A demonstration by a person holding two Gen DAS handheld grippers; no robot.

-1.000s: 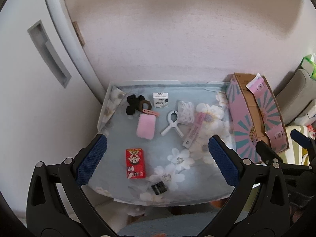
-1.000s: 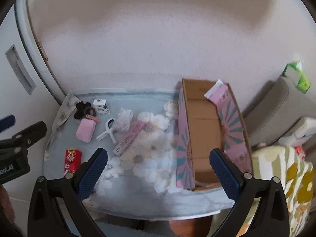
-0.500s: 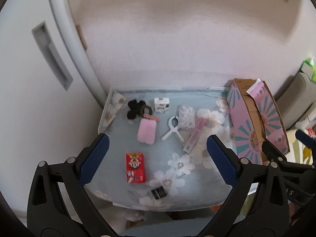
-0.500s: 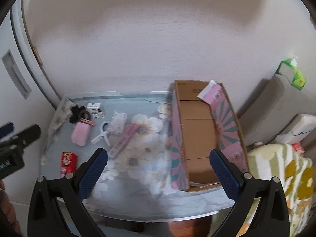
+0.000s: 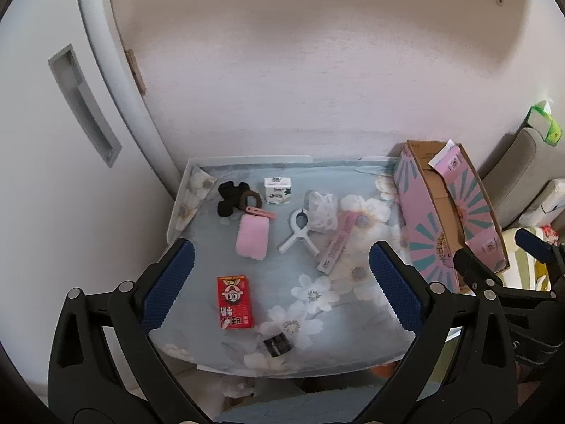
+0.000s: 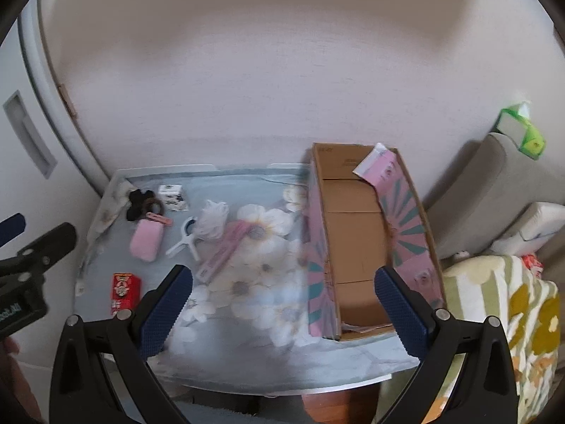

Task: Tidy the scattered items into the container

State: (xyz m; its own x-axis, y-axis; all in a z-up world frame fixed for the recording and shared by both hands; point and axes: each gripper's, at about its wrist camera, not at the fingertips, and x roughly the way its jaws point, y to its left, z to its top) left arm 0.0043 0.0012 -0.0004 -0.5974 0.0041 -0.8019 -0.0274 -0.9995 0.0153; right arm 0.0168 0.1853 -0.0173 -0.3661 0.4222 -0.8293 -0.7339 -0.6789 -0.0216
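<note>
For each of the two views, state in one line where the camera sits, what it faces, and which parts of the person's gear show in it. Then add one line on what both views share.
Left wrist view: sits on the left hand-held gripper, above the table's near edge, facing the scattered items such as the red box; the right hand-held gripper shows at its right edge.
Right wrist view: sits on the right hand-held gripper, facing the cardboard box; the left hand-held gripper shows at its left edge.
Shared: both see the floral tablecloth, white clip and cardboard box.
</note>
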